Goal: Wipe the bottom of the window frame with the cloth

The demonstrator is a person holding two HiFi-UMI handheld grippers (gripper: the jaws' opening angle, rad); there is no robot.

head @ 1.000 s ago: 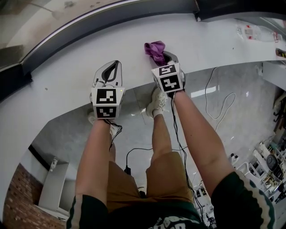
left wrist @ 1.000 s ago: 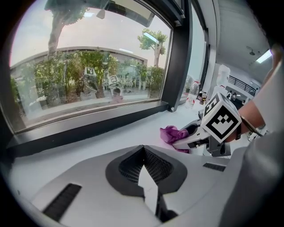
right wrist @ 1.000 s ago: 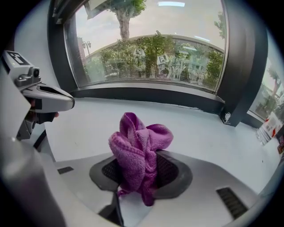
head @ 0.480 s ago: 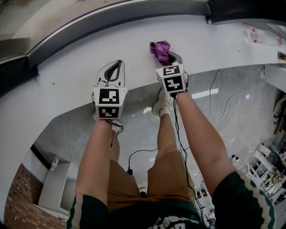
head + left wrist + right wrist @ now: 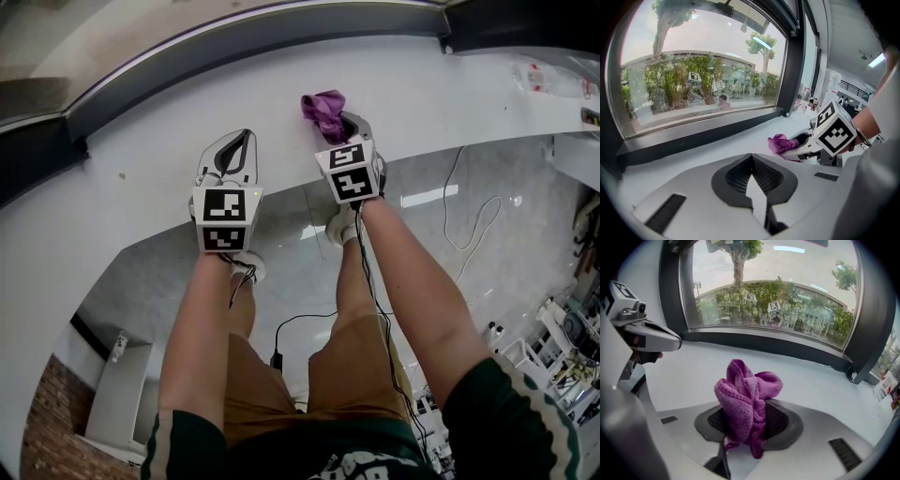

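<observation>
A purple cloth (image 5: 322,109) (image 5: 743,397) is bunched between the jaws of my right gripper (image 5: 343,124) (image 5: 749,414), which is shut on it. The cloth hangs just above the white sill (image 5: 141,150), short of the dark bottom rail of the window frame (image 5: 234,45) (image 5: 764,344). My left gripper (image 5: 244,139) (image 5: 751,158) hovers over the sill to the left of the right one, jaws shut with nothing in them. The left gripper view shows the cloth (image 5: 781,142) in the right gripper (image 5: 808,144) beside the dark rail (image 5: 693,137).
The sill's front edge runs under both grippers, with the person's legs and shoes on the grey floor below. A white cable (image 5: 461,202) lies on the floor at right. Small packets (image 5: 536,75) sit on the sill far right. The frame's dark upright (image 5: 867,333) closes the right corner.
Both grippers have shifted a little to the left along the sill, away from the frame's right corner. The cloth stays clamped in the right gripper.
</observation>
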